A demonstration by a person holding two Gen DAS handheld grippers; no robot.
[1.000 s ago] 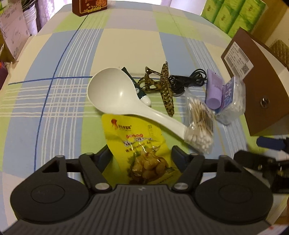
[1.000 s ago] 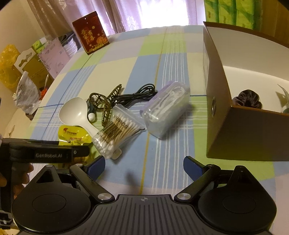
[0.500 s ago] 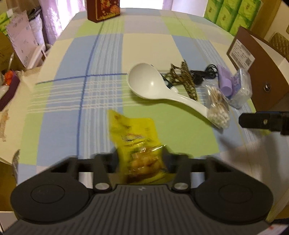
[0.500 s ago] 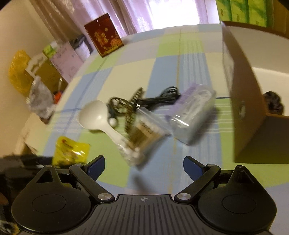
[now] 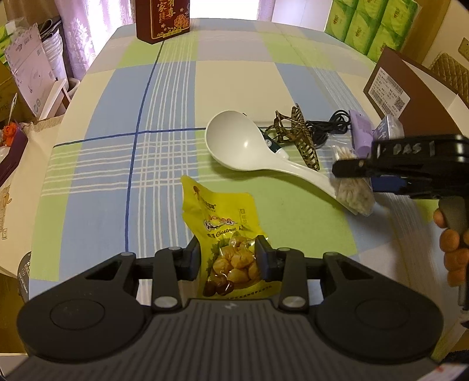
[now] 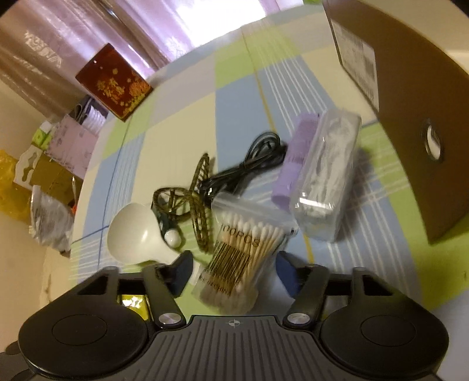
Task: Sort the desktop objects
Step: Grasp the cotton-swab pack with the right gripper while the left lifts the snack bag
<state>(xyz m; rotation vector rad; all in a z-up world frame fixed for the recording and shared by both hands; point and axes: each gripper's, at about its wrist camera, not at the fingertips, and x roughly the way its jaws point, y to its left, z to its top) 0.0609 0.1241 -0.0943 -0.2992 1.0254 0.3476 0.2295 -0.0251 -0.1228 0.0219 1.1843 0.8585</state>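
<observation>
So the left gripper [image 5: 228, 258] has its pads clamped on the lower half of a yellow chestnut snack pouch [image 5: 222, 234], one pad on each side, and the pouch's top sticks out forward over the checked tablecloth [image 5: 164, 146], near the table's near edge. It's a glossy yellow pack with a clear window showing brown chestnuts (the print reads "Chestnut").

The right gripper [image 6: 234, 275] is spread wide, one blue pad on each side of a clear bag of cotton swabs [image 6: 240, 258] without squeezing it; the bag reads "100PCS" and has a gold barcode.

Just past it lies a white ladle [image 5: 249, 152], its handle end reaching the swab bag. Then a brown hair claw [image 5: 302, 137], a black cable [image 5: 331, 126] and a clear box with a purple side [image 6: 319, 181], close to the brown cardboard box [image 6: 410, 117] at the right edge. A red box [image 5: 164, 20] stands at the far edge.
</observation>
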